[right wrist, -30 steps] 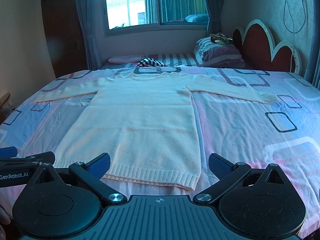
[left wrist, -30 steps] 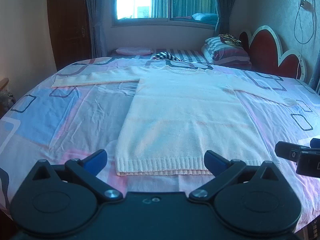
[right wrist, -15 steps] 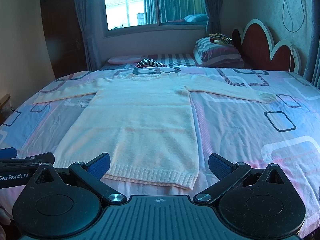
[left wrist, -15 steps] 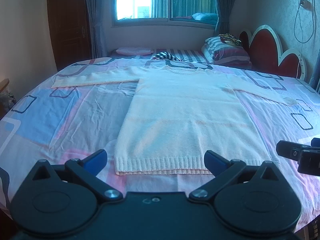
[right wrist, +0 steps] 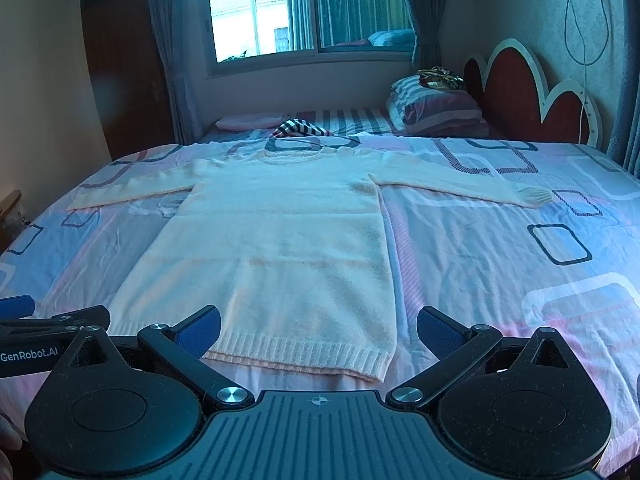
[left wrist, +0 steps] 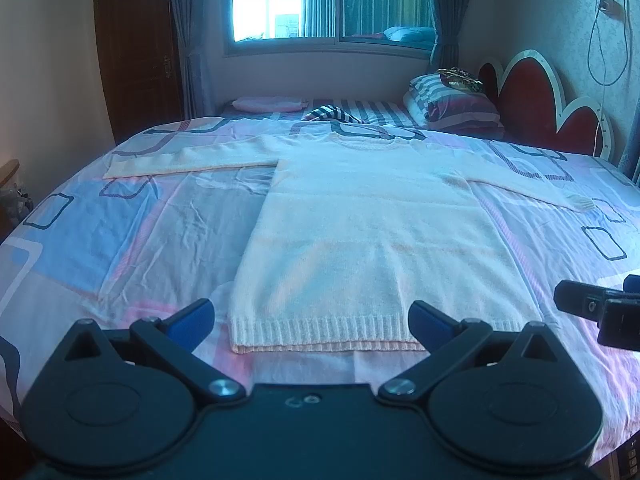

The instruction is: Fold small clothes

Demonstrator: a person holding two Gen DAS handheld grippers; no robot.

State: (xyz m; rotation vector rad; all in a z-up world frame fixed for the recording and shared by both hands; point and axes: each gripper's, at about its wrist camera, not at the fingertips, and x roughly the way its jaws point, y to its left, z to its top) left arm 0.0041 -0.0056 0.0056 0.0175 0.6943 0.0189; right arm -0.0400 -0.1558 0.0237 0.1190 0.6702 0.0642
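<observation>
A cream knitted sweater (left wrist: 360, 224) (right wrist: 276, 240) lies flat on the bed, front down the middle, both sleeves spread out sideways, ribbed hem nearest me. My left gripper (left wrist: 312, 316) hangs open just above the hem, its blue pads (left wrist: 192, 316) wide apart with nothing between them. My right gripper (right wrist: 318, 326) is also open and empty, over the hem's right corner. Each gripper shows at the edge of the other's view: the right gripper (left wrist: 600, 308) and the left gripper (right wrist: 48, 324).
The sweater rests on a bedsheet (left wrist: 120, 240) with pink, blue and square patterns. Striped pillows (right wrist: 436, 110) and a striped cloth (right wrist: 300, 128) lie at the far end by a red headboard (right wrist: 528, 96). A window (left wrist: 332, 0) and a wooden door (left wrist: 136, 48) stand beyond.
Both grippers have stayed open and almost still. The view has crept slightly, so the sweater's hem sits a little closer to the fingers.
</observation>
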